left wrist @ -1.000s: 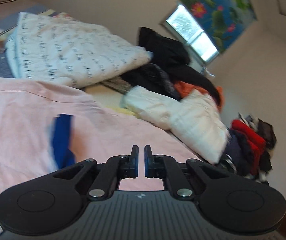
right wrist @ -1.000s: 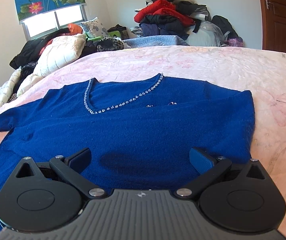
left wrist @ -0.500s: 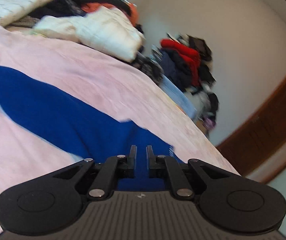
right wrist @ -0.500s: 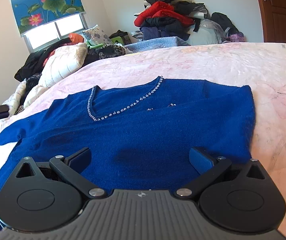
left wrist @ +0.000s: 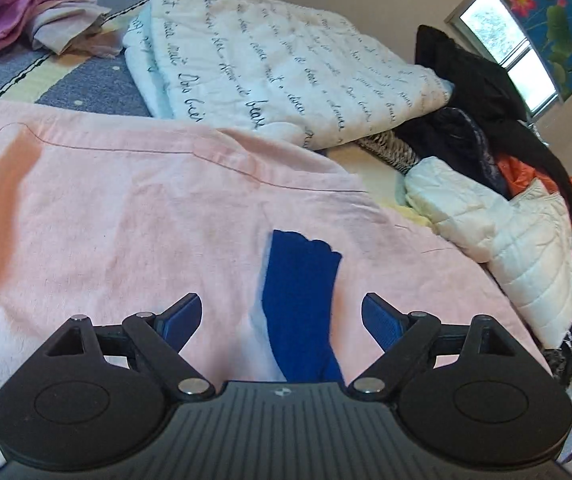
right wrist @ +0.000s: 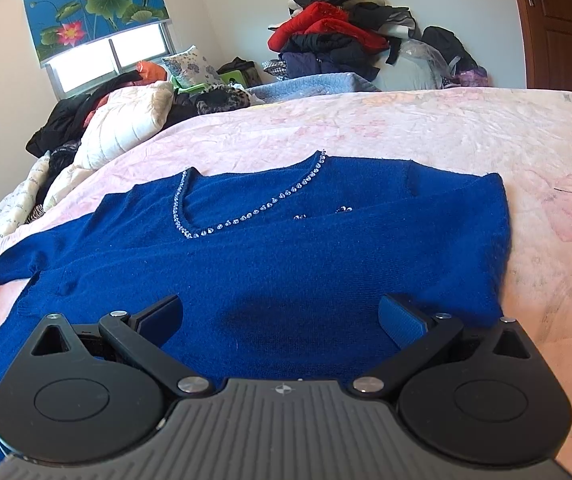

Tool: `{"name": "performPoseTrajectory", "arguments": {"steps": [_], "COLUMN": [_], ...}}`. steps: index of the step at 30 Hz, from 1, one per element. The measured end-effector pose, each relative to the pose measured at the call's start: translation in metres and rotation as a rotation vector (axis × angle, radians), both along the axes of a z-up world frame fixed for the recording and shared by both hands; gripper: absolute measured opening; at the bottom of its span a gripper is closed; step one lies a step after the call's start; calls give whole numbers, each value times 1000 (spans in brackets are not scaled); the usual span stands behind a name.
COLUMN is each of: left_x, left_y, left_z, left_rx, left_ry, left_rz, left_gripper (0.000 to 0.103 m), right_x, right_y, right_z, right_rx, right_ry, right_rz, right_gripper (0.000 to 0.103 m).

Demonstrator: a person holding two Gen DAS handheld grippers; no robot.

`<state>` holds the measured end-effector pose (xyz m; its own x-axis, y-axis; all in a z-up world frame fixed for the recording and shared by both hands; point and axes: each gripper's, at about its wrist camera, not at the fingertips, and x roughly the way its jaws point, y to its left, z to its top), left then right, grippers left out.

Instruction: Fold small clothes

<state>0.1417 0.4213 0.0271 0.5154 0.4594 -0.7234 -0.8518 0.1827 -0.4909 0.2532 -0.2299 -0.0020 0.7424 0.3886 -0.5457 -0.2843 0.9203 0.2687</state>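
Note:
A royal-blue knit sweater (right wrist: 286,256) with a beaded V-neck lies flat, front up, on a pink bedspread (right wrist: 425,136). Its right sleeve is folded in across the chest. Its left sleeve stretches out to the left, and the sleeve end (left wrist: 299,292) shows in the left wrist view. My left gripper (left wrist: 282,318) hovers over that sleeve end with its jaws opening wide; the sleeve lies between them, untouched by the pads. My right gripper (right wrist: 282,318) stands open just above the sweater's lower body, holding nothing.
A folded white quilt (left wrist: 278,60) with script print lies beyond the pink spread. A white puffer jacket (left wrist: 505,232) and dark clothes (left wrist: 485,92) are heaped at the right. Purple garments (left wrist: 18,28) sit far left. A clothes pile (right wrist: 337,40) and a wooden door (right wrist: 565,20) are at the back.
My left gripper swung across the bed and back to the sleeve end, dropped lower, and went from shut to wide open. The right gripper stayed open over the sweater.

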Motion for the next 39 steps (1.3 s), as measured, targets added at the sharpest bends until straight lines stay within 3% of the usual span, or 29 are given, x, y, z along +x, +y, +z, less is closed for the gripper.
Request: {"name": "performPoseTrajectory", "arguments": {"steps": [2,4,9,12,13,14,17,21,25,27,28,29,30,31,33,35,37,39], "left_x": [2,8,17,25,27,28,28,36,58,69,80,88,92,93,88,72,53,37], "left_y": [6,11,19,13,10,7,-11,-72,-192,-255,-289,-319,-341,-364,-385,-381,-369,-352], "left_z": [-14,-24,-38,-36,-33,-30,-7,54,110,119,116,108,100,87,69,54,47,44], "left_rx": [-53,-91,-156,-107,-79,-54,49,262,442,418,346,265,213,166,139,128,105,128], "left_ry": [-1,5,-126,-71,-45,-21,-7,-143,-322,-399,-418,-413,-387,-338,-260,-246,-259,-260], "left_rz": [17,-3,-113,-145,-145,-143,-135,-311,-692,-971,-1180,-1346,-1445,-1539,-1593,-1557,-1503,-1426], "left_gripper": [61,46,50,49,38,12,9,9,9,10,12,13,16,26,45,74,84,84], "right_x": [0,0,1,1,1,1,1,2,1,1,1,1,1,1,1,1,1,1], "right_y": [1,2,3,3,2,2,2,0,-3,-5,-6,-8,-11,-13,-18,-23,-26,-27], "right_z": [0,0,0,0,0,0,-1,-2,-2,-2,-2,-2,-2,-3,-3,-4,-5,-5], "right_rx": [-9,-12,-14,-11,-10,-9,-3,6,26,35,44,57,72,87,117,147,163,174], "right_ry": [0,0,0,0,0,0,0,0,0,0,1,1,2,3,5,8,9,10], "right_rz": [0,0,0,0,0,0,0,0,-1,-1,-2,-4,-8,-11,-18,-21,-21,-20], "right_gripper": [101,101,101,101,101,101,101,101,101,101,101,100,100,100,100,100,100,100]}}
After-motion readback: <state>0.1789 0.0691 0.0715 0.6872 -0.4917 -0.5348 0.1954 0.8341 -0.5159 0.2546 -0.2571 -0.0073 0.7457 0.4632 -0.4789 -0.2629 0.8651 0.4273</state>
